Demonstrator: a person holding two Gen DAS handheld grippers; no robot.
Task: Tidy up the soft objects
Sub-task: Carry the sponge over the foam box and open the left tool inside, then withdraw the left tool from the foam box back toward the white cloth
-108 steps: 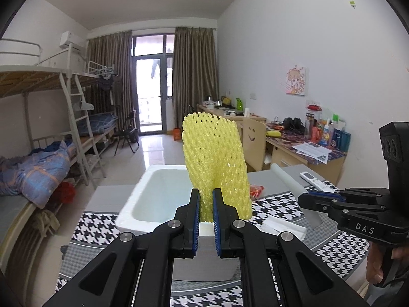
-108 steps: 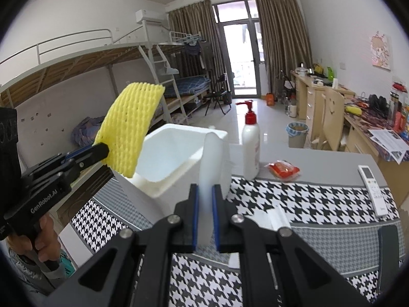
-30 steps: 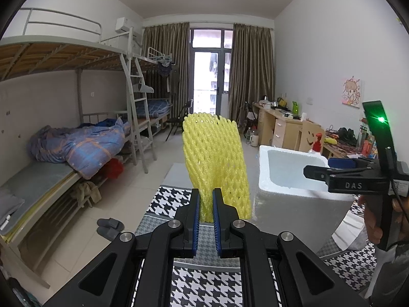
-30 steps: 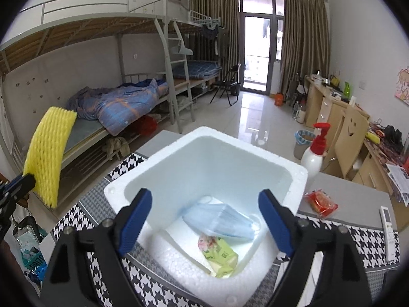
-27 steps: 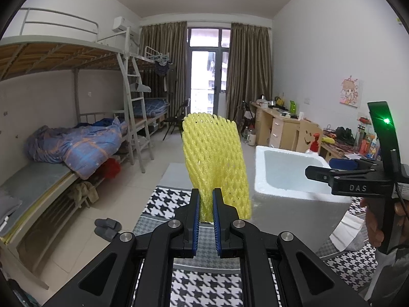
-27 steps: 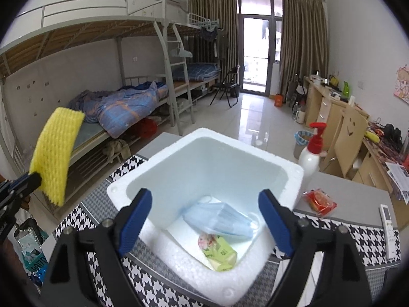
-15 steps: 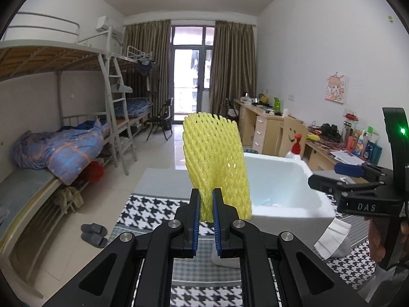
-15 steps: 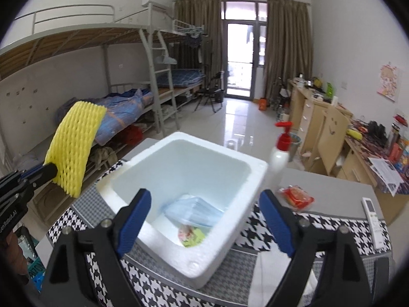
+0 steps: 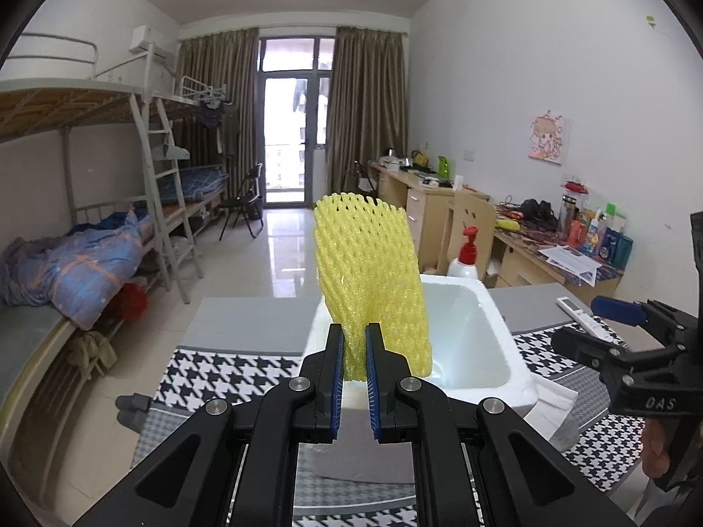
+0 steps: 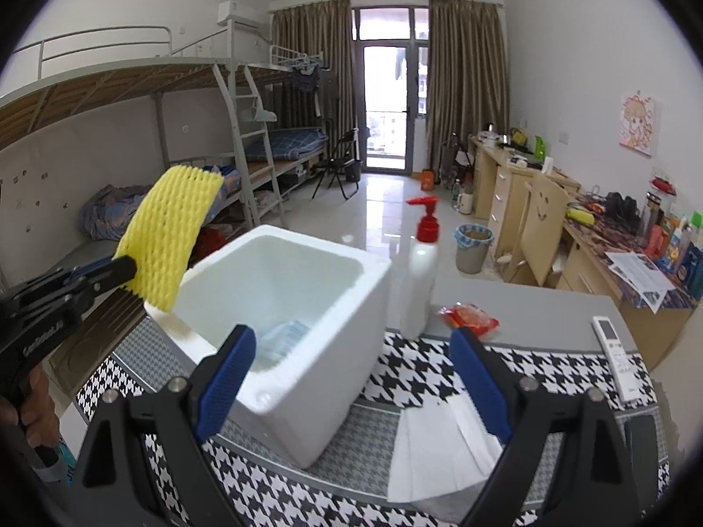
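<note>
Yellow foam net held over a white foam box on a checked tabletop

The left gripper (image 9: 353, 377) has its fingers clamped on the yellow foam net (image 9: 369, 281), upright above the near rim of the foam box (image 10: 281, 303). The right gripper (image 10: 351, 377) at 6 o'clock is spread wide, empty. Inside the box a pale blue item (image 10: 285, 333) shows only partly, hard to identify. White folded paper (image 10: 439, 452) lies at 5 o'clock, partly hidden by a finger
</note>
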